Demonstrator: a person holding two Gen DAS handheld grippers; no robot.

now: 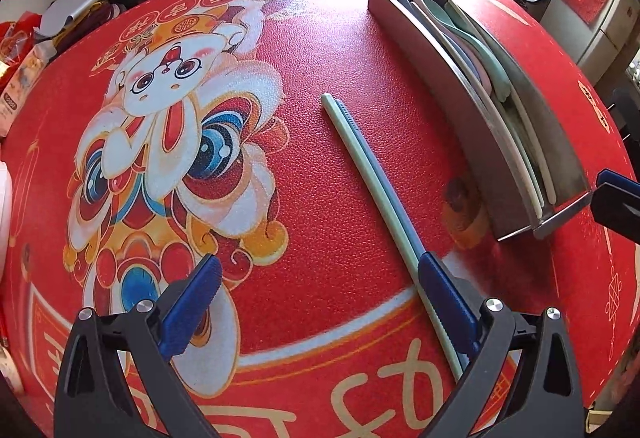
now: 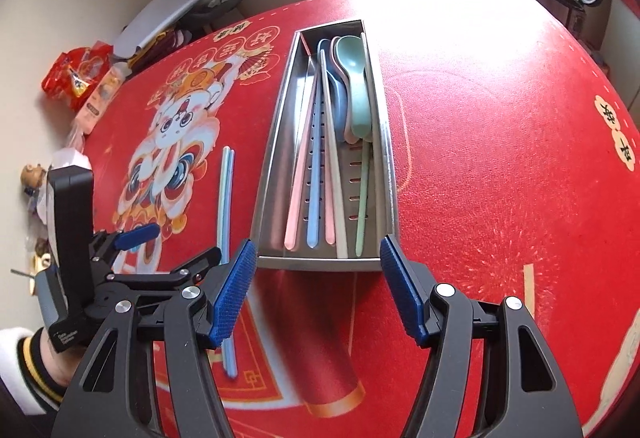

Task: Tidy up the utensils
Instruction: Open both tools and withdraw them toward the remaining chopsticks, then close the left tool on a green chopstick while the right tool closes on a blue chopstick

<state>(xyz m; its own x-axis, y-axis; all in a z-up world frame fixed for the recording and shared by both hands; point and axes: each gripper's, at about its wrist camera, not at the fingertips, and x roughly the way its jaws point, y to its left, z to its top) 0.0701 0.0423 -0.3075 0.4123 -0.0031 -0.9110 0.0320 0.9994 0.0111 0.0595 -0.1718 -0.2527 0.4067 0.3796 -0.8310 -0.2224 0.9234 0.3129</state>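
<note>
Table (image 2: 480,97) carries a red mat printed with a cartoon lion-dance rabbit (image 1: 160,85).

Steel utensil tray (image 2: 276,141) sits right of centre on the mat, long axis running near to far. Inside: stacked spoons (image 2: 352,77) (green on top, blue and pink beneath) at the far end; pink, blue, cream and green chopsticks (image 2: 316,165) lie lengthwise, tips toward the near wall.

Loose pair of chopsticks (image 1: 372,173), one mint and one blue, lies touching side by side on the mat, left of the tray and apart from it.

Left gripper (image 1: 320,302): fingers spread wide, nothing pinched. Its right pad (image 1: 444,290) sits over the near part of the loose pair; contact cannot be told. A hand in a striped cuff (image 2: 36,362) holds it.

Right gripper (image 2: 318,290): fingers spread, empty, just short of the tray's near wall.
</note>
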